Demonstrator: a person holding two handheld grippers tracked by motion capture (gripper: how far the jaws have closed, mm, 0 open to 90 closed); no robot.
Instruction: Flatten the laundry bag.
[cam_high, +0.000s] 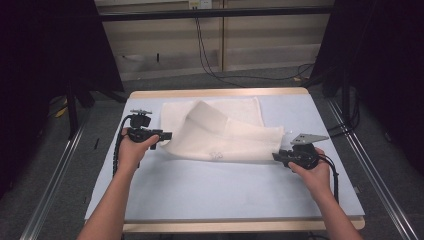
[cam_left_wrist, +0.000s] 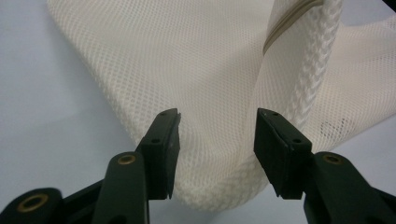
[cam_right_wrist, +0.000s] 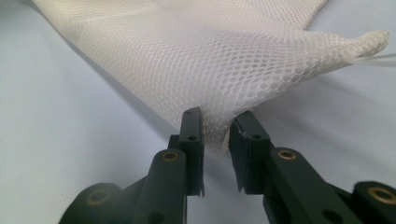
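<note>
White mesh fabric bag (cam_high: 220, 132) lies mid-table on the pale blue tabletop (cam_high: 210, 190), part folded over. Right gripper (cam_right_wrist: 215, 122) jaws nearly together, pinching only a thin corner, so it could slip w/ any pull. Left gripper (cam_left_wrist: 217, 126) jaws wide apart around the edge, no hold; lifting now = lopsided sag.

Both bare forearms reach in from the near edge of the pale blue desk (cam_high: 210, 195), spread well apart. The left hand (cam_high: 132, 149) grips the black left hand-held gripper (cam_high: 166, 135), pointed inward, its jaws standing wide apart. The right hand (cam_high: 312, 170) grips the black right hand-held gripper (cam_high: 276, 156), topped by a grey three-cornered plate, its jaws nearly closed with a narrow gap.
</note>
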